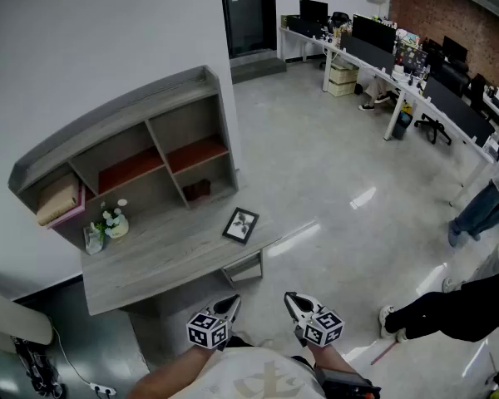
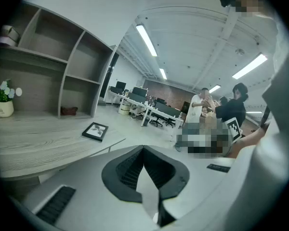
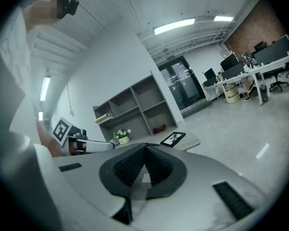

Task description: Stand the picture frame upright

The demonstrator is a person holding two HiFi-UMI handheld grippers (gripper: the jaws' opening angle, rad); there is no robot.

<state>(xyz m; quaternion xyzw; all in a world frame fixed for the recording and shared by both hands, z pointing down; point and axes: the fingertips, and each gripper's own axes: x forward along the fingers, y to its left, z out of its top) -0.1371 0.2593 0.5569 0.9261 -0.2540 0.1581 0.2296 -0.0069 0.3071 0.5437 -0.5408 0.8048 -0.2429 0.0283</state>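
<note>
A black picture frame (image 1: 240,225) lies flat, face up, near the right end of a grey wooden desk (image 1: 162,260). It also shows in the left gripper view as the frame (image 2: 95,131) and in the right gripper view as the frame (image 3: 173,138). My left gripper (image 1: 231,304) and right gripper (image 1: 291,299) are both held close to my body, short of the desk's front edge and well away from the frame. Both are shut with nothing between their jaws.
A grey shelf unit (image 1: 133,152) stands at the desk's back, with a small dark object (image 1: 197,190) in one cubby. A white pot of flowers (image 1: 112,221) sits at the left. A drawer handle (image 1: 243,268) juts under the desk. People (image 1: 457,306) stand at right; office desks (image 1: 399,65) are beyond.
</note>
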